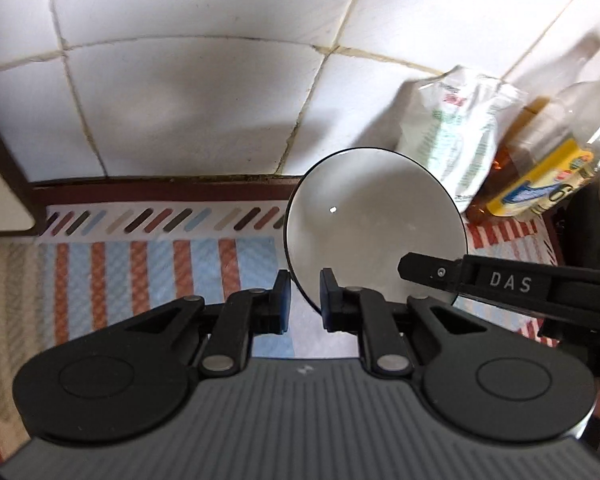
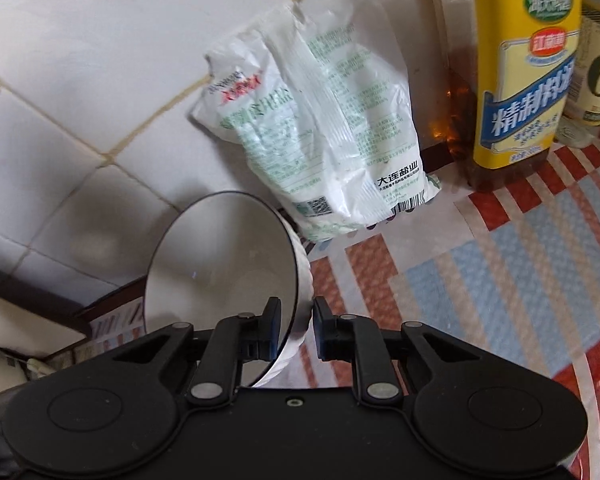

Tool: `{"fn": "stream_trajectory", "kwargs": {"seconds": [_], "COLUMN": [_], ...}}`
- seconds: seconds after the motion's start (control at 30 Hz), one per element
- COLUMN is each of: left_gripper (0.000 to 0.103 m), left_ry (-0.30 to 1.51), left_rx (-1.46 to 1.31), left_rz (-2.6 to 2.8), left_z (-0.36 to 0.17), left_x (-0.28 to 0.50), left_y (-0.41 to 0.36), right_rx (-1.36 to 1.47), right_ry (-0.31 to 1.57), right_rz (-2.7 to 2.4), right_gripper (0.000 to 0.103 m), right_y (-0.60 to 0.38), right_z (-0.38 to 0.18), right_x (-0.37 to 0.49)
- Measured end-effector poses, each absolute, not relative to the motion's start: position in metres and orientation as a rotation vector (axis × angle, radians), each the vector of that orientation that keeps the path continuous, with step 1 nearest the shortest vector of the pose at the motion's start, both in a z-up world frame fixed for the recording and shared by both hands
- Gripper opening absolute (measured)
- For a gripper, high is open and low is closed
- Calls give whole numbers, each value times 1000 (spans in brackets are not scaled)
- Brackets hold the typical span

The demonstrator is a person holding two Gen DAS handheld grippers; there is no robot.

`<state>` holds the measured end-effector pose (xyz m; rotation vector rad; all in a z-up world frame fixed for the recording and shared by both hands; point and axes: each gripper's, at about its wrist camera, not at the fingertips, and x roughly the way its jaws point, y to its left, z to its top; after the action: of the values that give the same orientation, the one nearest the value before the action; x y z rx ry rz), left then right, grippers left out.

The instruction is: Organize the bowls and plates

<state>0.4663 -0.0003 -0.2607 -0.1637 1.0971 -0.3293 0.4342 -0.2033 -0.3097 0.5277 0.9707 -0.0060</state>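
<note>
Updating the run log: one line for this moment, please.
bowl: tilted | left gripper: shut on rim | right gripper: shut on rim

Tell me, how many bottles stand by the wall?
2. A yellow-labelled bottle stands right of the white bag; a second bottle is behind it at the picture's edge. More may be hidden.

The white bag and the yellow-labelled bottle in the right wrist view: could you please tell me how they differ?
The white bag is soft and crumpled, while the yellow-labelled bottle is rigid. The bag leans back against the tiled wall, whereas the bottle stands upright. The bag is opaque with green print, and the bottle is clear and shows amber liquid. Both stand at the back, by the wall, and carry printed text.
</note>
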Motion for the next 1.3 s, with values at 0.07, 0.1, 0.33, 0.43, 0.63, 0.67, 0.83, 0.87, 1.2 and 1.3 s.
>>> {"fn": "stream_trajectory", "kwargs": {"seconds": [0.07,0.1,0.33,0.43,0.63,0.67,0.83,0.87,1.2,1.3], "left_gripper": [13,13,13,13,13,13,14,14,13,13], "left_ry": [1053,1043,946,924,890,876,847,844,899,934], "left_rx": [-142,-134,-35,6,11,-3,11,19,65,58], "left_rz": [-331,-333,-395,-420,-487,-499,-558,-561,-606,-601], "left_z": [-249,-242,-196,-180,-151,-146,-126,-124,-146,-159], "left_x": [456,450,401,377,339,333,305,299,257,247], "left_y": [0,1,4,3,14,17,25,26,18,14], "right_rx": [529,532,508,459,449,456,537,551,619,593], "right_ry": [962,954,915,862,808,809,808,807,822,850], "right_rz": [-4,1,-20,-49,-78,-83,-77,-77,-107,-115], "right_gripper": [21,21,21,21,21,21,22,22,22,22], "right_y": [-201,-201,-190,-180,-173,-173,-178,-178,-181,-182], "right_z": [-302,-298,-262,-243,-215,-215,-212,-211,-218,-223], "right_x": [424,417,361,335,284,278,244,237,181,171]}}
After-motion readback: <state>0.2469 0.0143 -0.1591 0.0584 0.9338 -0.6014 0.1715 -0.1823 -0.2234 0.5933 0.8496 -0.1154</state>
